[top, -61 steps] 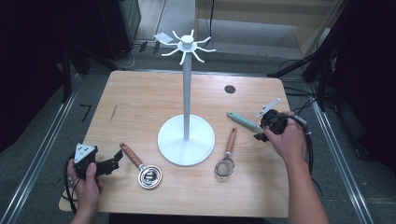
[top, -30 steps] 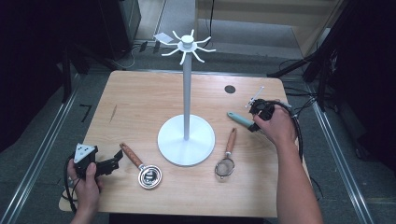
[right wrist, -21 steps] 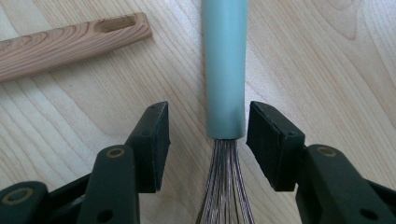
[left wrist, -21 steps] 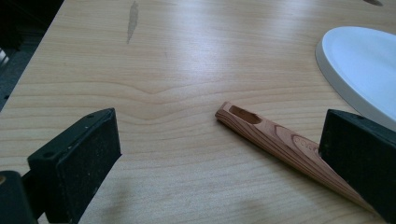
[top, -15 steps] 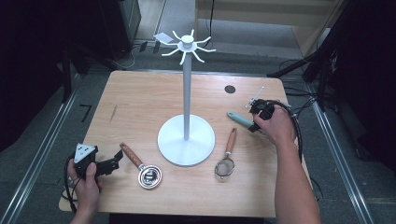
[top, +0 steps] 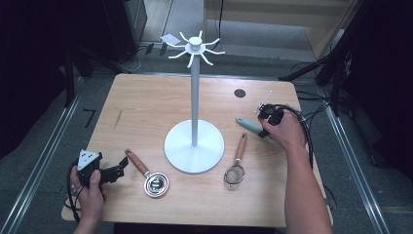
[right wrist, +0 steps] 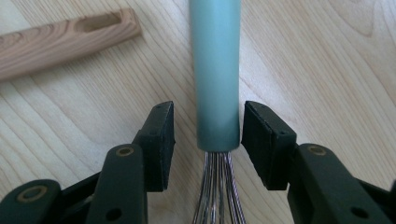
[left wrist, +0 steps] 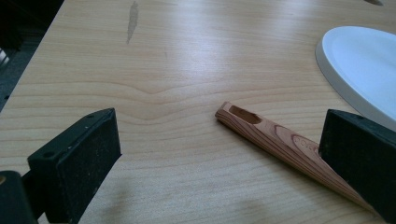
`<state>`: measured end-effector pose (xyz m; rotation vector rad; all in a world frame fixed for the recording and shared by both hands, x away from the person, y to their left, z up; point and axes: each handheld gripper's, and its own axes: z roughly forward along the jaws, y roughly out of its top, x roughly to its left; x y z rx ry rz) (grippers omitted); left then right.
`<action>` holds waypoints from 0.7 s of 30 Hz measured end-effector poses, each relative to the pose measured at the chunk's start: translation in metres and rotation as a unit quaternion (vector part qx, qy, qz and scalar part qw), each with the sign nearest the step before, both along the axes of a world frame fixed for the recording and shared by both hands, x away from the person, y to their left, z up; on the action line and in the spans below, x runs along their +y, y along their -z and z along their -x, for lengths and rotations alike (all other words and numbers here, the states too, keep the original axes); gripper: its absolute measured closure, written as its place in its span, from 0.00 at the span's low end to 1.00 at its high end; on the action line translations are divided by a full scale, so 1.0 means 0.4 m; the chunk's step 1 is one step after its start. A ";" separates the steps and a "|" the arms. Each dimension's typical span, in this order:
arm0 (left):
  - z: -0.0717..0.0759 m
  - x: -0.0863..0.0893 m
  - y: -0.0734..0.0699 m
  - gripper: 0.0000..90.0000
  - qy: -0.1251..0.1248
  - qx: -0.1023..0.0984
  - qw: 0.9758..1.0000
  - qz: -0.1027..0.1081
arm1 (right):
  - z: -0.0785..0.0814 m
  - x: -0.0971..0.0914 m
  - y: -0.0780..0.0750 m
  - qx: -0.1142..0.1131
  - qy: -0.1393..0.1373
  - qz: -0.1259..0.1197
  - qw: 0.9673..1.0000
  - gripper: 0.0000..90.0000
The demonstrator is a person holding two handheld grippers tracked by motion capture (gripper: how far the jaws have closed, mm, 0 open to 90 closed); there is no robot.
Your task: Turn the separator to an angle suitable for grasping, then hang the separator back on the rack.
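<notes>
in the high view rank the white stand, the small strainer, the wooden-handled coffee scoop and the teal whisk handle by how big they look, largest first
1. white stand, far the largest.
2 and 3. wooden-handled coffee scoop and small strainer: they look about alike, so I won't rank them.
4. teal whisk handle, smallest as seen, though the right hand covers the rest of it.

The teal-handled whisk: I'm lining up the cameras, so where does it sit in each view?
High view: the teal-handled whisk lies right of the white stand's base, at the right gripper.
Left gripper view: not in it.
Right gripper view: handle upright at centre, between open jaws.
Shared landmark: the strainer's wooden handle.
</notes>
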<state>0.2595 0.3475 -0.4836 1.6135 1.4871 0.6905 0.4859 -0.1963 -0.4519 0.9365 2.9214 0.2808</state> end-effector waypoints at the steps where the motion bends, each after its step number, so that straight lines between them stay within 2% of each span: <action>1: 0.000 0.000 0.000 0.00 0.000 0.000 1.000 0.000 | -0.002 0.003 0.001 0.000 -0.001 0.005 1.000 0.62; 3: 0.000 0.000 0.000 0.00 0.000 0.000 1.000 0.000 | -0.008 0.012 0.003 0.009 -0.005 0.013 1.000 0.63; 8: 0.000 0.000 0.000 0.00 0.000 0.000 1.000 0.001 | -0.012 0.023 0.004 0.007 -0.014 0.017 1.000 0.64; 10: 0.000 0.000 0.000 0.00 0.000 -0.001 1.000 0.001 | -0.013 0.031 0.012 0.002 -0.022 0.035 0.999 0.65; 13: 0.000 0.000 0.000 0.00 0.000 -0.001 1.000 0.002 | -0.013 0.032 0.015 0.004 -0.020 0.042 0.999 0.65; 21: -0.001 0.000 0.000 0.00 0.000 0.000 1.000 0.002 | -0.016 0.024 0.031 0.018 -0.019 0.037 0.999 0.62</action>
